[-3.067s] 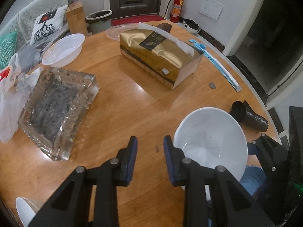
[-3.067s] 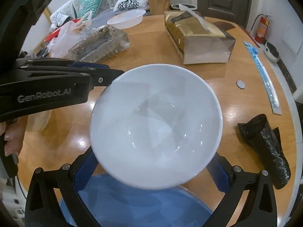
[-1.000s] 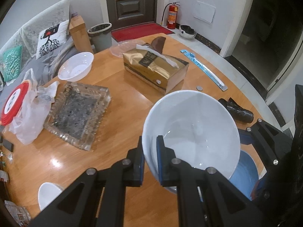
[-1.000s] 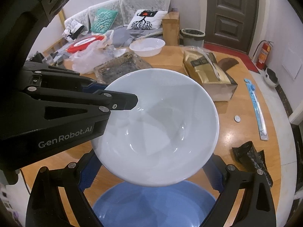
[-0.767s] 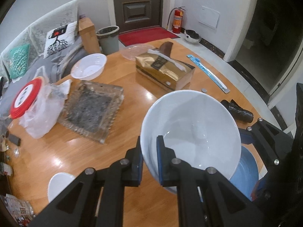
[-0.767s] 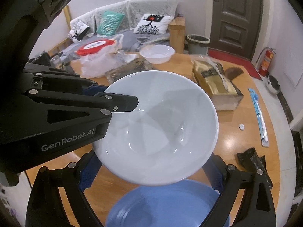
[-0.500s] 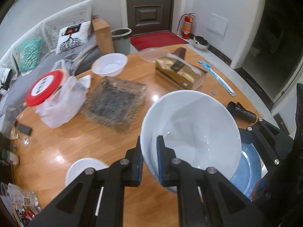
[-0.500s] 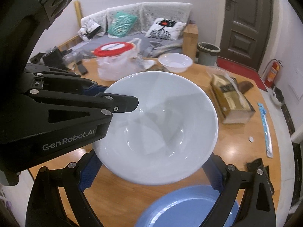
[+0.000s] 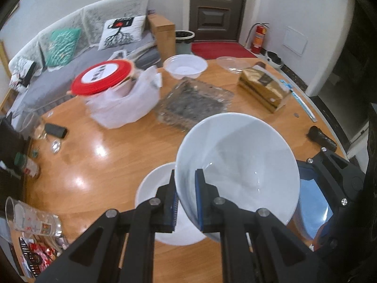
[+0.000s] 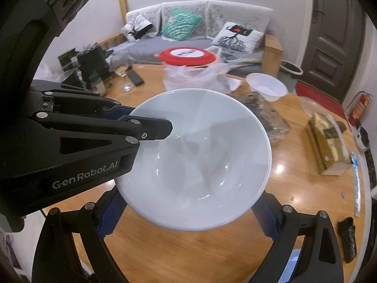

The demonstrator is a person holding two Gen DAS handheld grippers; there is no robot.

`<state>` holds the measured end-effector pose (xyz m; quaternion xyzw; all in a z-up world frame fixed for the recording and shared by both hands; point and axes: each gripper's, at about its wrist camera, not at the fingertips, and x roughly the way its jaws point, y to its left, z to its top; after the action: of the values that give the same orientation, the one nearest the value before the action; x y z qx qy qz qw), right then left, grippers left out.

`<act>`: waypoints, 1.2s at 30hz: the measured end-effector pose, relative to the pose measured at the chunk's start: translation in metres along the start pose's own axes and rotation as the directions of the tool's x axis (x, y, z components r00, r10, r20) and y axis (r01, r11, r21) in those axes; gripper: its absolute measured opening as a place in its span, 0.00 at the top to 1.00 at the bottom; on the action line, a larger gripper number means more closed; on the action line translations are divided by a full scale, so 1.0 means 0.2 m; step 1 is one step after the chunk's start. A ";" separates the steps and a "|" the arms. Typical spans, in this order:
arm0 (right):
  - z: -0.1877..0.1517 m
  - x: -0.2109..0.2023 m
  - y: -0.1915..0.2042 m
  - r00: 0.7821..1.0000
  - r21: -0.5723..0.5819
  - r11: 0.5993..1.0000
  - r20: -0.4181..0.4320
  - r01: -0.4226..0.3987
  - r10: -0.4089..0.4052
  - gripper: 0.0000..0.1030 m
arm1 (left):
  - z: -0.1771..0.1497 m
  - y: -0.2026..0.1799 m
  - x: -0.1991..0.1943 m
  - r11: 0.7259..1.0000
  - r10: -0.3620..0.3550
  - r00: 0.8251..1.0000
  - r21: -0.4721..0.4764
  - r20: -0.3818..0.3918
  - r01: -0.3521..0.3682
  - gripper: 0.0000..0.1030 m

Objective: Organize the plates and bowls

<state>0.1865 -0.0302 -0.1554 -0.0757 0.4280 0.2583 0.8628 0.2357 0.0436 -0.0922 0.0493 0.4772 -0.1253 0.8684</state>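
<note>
While the left tongs (image 9: 186,198) pinch the rim of a glossy white ceramic bowl (image 9: 238,165), it hangs above a second white bowl (image 9: 153,200). The right tongs (image 10: 188,214) gape wide, holding nothing.

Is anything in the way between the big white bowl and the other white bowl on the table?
Nothing visible. The left gripper holds the big white bowl by its rim just above the other white bowl, with only bare table around it.

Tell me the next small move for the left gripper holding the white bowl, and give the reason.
Probably carry the large white bowl slightly left and lower it onto the smaller white dish on the table. The left gripper is clamped on the bowl's rim, holding it in the air, and the dish lies just below and left, partly under it. The right gripper stands open below the bowl.
</note>
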 end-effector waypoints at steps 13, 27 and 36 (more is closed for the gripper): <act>0.04 0.24 0.15 0.996 -0.038 0.999 -0.079 -0.033 0.030 0.10 | -0.12 0.26 0.13 0.997 -0.004 0.999 -0.072 -0.049 0.000 0.91; 0.02 0.31 0.18 0.993 -0.064 0.998 -0.118 -0.030 0.022 0.10 | -0.17 0.32 0.25 0.995 -0.022 0.996 -0.098 -0.085 0.014 0.91; 0.00 0.32 0.18 0.991 -0.087 0.996 -0.133 -0.009 -0.003 0.10 | -0.18 0.31 0.30 0.996 -0.017 0.994 -0.085 -0.105 0.009 0.91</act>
<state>0.1995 0.0255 -0.2020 -0.1297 0.4728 0.2726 0.8279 0.2527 0.1007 -0.1638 0.0160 0.5276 -0.1080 0.8425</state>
